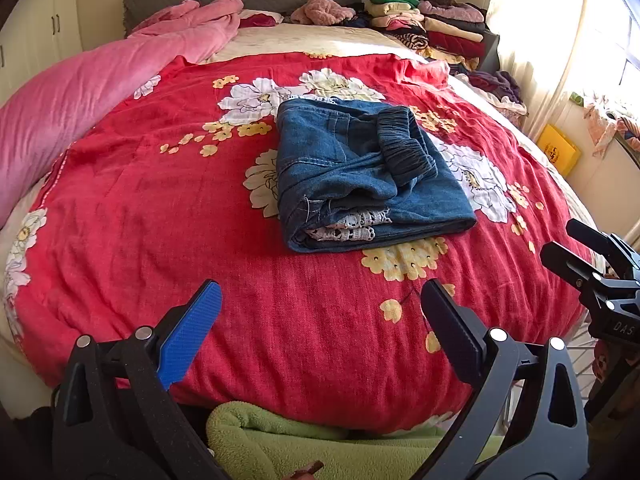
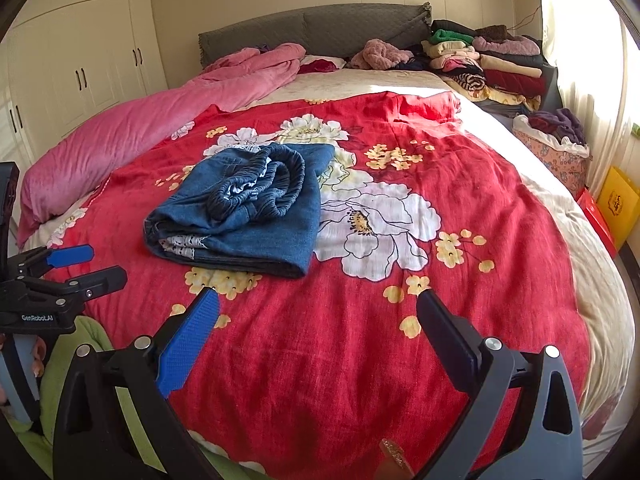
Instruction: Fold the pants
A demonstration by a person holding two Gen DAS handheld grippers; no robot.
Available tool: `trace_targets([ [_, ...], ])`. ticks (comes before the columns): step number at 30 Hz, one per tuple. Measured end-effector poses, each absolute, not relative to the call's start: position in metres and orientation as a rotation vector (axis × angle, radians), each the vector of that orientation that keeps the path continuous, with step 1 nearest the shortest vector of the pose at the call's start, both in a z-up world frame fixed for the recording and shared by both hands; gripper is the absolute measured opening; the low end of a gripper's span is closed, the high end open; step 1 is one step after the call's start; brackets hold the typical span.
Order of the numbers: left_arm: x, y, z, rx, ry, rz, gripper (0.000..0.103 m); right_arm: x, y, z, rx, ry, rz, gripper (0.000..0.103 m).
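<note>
Folded blue denim pants [image 1: 360,176] with an elastic waistband on top and white lace trim at the near edge lie in the middle of the red floral bedspread [image 1: 200,220]. They also show in the right wrist view [image 2: 244,212], left of centre. My left gripper [image 1: 320,304] hovers open over the near part of the bed, short of the pants, holding nothing. My right gripper [image 2: 318,312] is open too, nearer than the pants and to their right. Each gripper is seen in the other's view: the right gripper [image 1: 560,248] and the left gripper [image 2: 92,264].
A pink duvet [image 1: 80,92] runs along the bed's left side. Stacks of folded clothes [image 1: 432,24] sit by the grey headboard [image 2: 320,28] at the back right. A fabric basket [image 2: 552,148] and yellow box [image 2: 618,204] stand right of the bed. Green fleece [image 1: 280,440] shows below.
</note>
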State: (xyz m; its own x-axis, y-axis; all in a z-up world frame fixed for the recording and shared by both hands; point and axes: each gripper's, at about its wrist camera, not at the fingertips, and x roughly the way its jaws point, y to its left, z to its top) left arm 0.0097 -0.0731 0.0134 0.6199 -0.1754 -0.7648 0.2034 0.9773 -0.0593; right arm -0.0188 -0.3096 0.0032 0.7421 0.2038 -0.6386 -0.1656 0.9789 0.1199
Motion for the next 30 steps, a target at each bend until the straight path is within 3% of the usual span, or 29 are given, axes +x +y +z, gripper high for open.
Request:
trace_targets([
  [30, 0.0085, -0.0754, 0.0082, 0.030, 0.884, -0.224, 0.093, -0.0169, -0.3000, 0.0050, 0.034, 0.710, 0.218, 0.098],
])
